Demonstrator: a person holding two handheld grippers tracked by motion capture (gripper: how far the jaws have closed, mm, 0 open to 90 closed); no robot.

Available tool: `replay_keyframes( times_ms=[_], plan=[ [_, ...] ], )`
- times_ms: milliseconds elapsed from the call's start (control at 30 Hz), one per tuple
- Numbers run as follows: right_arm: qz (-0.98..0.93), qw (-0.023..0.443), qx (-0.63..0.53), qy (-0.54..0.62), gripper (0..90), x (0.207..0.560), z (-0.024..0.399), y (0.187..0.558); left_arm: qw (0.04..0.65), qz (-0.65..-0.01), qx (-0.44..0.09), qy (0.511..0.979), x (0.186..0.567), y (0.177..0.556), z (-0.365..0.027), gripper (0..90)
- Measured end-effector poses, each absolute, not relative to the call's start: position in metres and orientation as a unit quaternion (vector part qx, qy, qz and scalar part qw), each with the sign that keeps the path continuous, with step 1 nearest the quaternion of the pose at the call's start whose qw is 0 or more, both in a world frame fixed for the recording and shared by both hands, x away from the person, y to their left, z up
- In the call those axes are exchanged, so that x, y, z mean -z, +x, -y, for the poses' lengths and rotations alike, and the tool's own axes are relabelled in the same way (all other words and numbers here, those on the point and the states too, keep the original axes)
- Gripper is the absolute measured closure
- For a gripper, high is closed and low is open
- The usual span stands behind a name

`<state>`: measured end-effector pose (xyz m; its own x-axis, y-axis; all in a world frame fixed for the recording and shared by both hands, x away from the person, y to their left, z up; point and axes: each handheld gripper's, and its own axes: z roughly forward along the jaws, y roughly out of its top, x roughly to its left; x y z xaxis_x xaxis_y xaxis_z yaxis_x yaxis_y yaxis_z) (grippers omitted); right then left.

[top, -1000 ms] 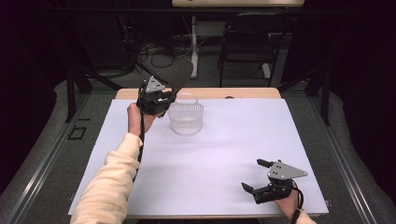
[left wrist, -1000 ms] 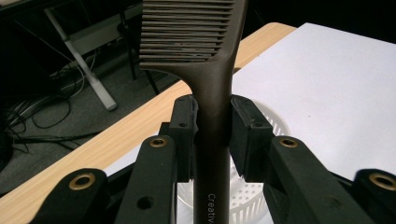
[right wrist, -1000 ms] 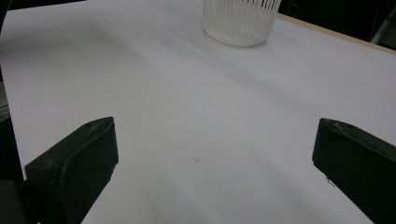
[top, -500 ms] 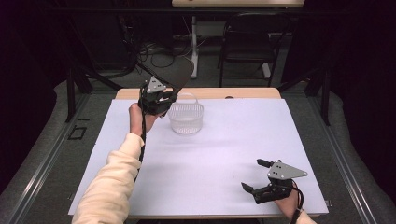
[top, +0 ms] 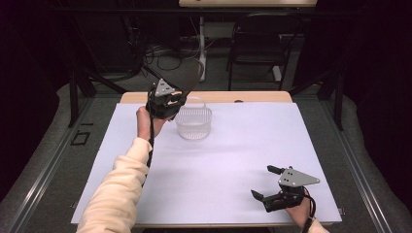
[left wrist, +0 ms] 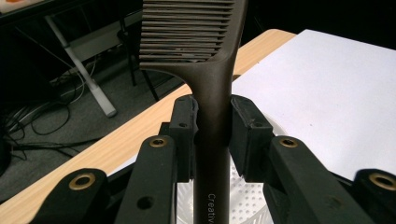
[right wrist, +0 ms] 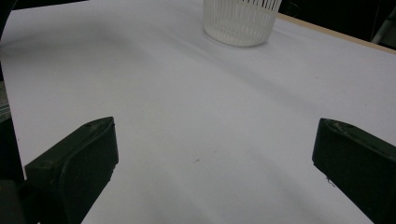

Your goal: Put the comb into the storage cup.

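Left gripper view looks up along one dark brown comb (left wrist: 212, 93), whose handle stands upright between the two black jaws. Both pads (left wrist: 184, 126) press on the handle from either side, so the left gripper (left wrist: 212, 130) is pinching the comb just below where the teeth begin. The single row of teeth runs off to the left at the top of that view, and pale lettering shows low on the handle. Directly beneath the jaws lies the perforated bottom of one white basket (left wrist: 243, 196), with the white mat (left wrist: 327, 84) to the right and the wooden table edge (left wrist: 140, 121) beyond.

From the high view, the left gripper (top: 165, 104) is raised over the far left part of the mat (top: 233, 160), just beside the basket (top: 193, 124), and the comb (top: 187, 77) rises from it as a thin dark arc. One cream sleeve (top: 116, 194) leads up to that hand.

At the near right corner of the mat the right gripper (top: 266, 183) rests low, well apart from the basket. Its two jaws are spread wide with nothing between them; the right gripper view shows bare mat (right wrist: 196, 140) in the gap and the slotted basket (right wrist: 240, 21) far off at the top.

Counted: two grippers, one comb, one basket, one mat.
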<state>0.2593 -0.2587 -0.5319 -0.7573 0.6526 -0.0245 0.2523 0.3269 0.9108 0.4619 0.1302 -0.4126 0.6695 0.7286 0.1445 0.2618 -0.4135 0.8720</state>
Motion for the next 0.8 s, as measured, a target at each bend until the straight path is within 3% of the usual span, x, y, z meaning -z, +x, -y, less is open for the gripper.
replay_keyframes(
  times_ms=[800],
  plan=[
    [-0.79, 0.199, -0.505, 0.286, 0.0, 0.532, 0.2588, 0.2595, 0.442, -0.291, -0.271, 0.804, 0.4098, 0.4649, -0.1278, 72.1]
  ],
)
